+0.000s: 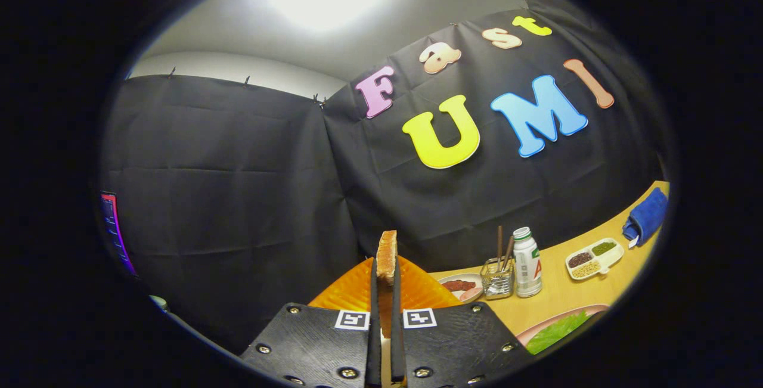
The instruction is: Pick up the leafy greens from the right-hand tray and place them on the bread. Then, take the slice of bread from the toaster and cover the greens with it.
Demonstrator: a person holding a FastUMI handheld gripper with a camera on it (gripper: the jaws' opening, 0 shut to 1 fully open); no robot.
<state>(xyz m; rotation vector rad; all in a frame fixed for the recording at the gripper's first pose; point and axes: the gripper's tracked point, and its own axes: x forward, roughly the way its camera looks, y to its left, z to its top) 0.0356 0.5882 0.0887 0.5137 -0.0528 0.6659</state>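
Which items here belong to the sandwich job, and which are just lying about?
Job:
- slice of bread, clamped between the gripper fingers
- leafy greens on a pink plate

Lying about:
- bottle
- chopstick holder
- divided dish of beans
- blue cloth
- small dish
- orange tray

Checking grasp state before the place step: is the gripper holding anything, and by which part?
Yes. The gripper is shut on the slice of bread, both fingers pressing its flat faces low down, so the slice stands upright with its crusty top edge clear above them.
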